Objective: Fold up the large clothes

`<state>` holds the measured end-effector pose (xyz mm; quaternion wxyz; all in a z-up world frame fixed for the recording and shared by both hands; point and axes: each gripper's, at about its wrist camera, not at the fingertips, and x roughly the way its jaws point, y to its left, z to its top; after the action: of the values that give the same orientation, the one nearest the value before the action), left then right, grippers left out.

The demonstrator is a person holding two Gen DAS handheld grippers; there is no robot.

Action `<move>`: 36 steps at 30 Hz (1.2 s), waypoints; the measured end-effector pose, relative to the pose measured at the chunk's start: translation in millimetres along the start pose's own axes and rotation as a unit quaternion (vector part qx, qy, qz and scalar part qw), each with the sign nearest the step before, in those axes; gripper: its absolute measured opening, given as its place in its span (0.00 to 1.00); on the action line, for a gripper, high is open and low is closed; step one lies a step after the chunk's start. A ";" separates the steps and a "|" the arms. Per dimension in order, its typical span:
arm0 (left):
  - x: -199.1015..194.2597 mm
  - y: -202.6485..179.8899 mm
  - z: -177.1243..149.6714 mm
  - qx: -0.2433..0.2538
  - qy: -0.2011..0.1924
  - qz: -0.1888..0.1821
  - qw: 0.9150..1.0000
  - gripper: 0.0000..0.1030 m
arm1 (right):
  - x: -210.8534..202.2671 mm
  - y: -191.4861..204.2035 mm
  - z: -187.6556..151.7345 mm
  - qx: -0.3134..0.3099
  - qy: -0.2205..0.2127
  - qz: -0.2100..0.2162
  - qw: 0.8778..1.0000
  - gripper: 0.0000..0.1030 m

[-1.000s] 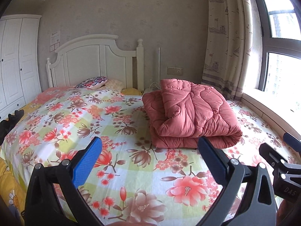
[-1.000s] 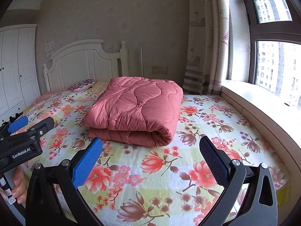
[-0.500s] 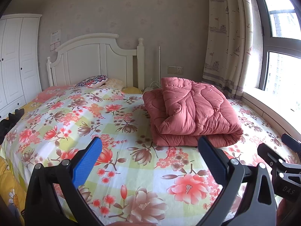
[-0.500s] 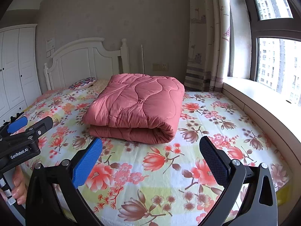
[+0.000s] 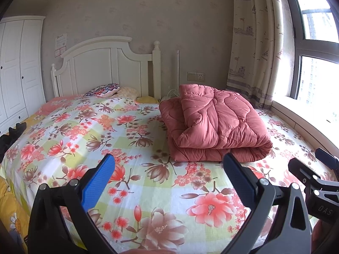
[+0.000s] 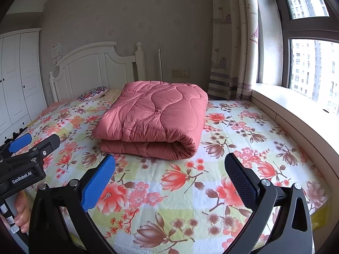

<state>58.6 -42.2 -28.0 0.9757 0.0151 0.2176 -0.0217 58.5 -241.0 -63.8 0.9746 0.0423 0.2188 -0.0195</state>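
Note:
A pink quilted comforter [image 5: 214, 124] [image 6: 154, 116] lies folded into a thick stack on the floral bed sheet [image 5: 101, 135] [image 6: 243, 127], toward the window side. My left gripper [image 5: 169, 169] hangs open over the foot of the bed, short of the comforter, nothing between its fingers. My right gripper [image 6: 169, 169] is open too, in front of the comforter's rolled fold and apart from it. Each gripper shows at the edge of the other's view.
A white headboard [image 5: 101, 69] and pillows [image 5: 103, 90] stand at the far end. A curtain [image 5: 252, 42], window [image 6: 313, 67] and sill [image 6: 292, 105] run along the right. White wardrobe doors [image 5: 14, 67] are at the left. A hand [image 6: 21, 213] holds the left gripper's handle.
Both grippers have drawn back and lifted slightly; the comforter sits a little farther off. It has not moved on the bed.

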 end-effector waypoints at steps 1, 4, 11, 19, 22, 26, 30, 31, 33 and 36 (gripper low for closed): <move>0.7 0.3 -0.6 0.000 0.001 -0.001 1.000 0.98 | 0.1 0.0 -0.1 0.000 0.000 0.000 1.000 0.96; 1.6 0.8 -2.1 0.000 0.003 -0.001 1.000 0.98 | 0.8 -0.3 -0.4 0.001 0.002 0.001 1.000 0.96; 1.2 0.8 -2.8 0.000 0.004 -0.001 1.000 0.98 | 1.8 -0.1 -1.3 0.002 0.004 0.002 1.000 0.96; 2.6 0.8 -3.7 0.000 0.005 0.000 1.000 0.98 | 4.6 0.3 -3.8 0.003 0.009 0.004 1.000 0.96; 2.6 0.9 -3.5 0.001 0.006 -0.001 1.000 0.98 | 5.0 0.0 -4.1 0.003 0.010 0.005 1.000 0.96; 2.6 1.2 -5.0 0.002 0.007 0.000 1.000 0.98 | 5.5 0.0 -4.1 0.003 0.011 0.006 1.000 0.96; 2.5 0.7 -4.5 0.002 0.007 0.000 1.000 0.98 | 6.1 0.5 -4.8 0.003 0.011 0.006 1.000 0.96; 2.5 0.6 -4.4 0.002 0.007 0.000 1.000 0.98 | 5.5 0.2 -4.2 0.004 0.011 0.005 1.000 0.96; 2.2 1.4 -5.5 0.003 0.006 0.000 1.000 0.98 | 5.4 -0.7 -4.5 0.004 0.011 0.006 1.000 0.96; 2.8 1.6 -6.3 0.003 0.008 0.000 1.000 0.98 | 4.9 0.2 -5.1 0.002 0.011 0.004 1.000 0.96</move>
<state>58.6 -40.4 -34.8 0.9739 0.0185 0.2249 -0.0228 60.7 -240.4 -70.5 0.9722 0.0457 0.2292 -0.0153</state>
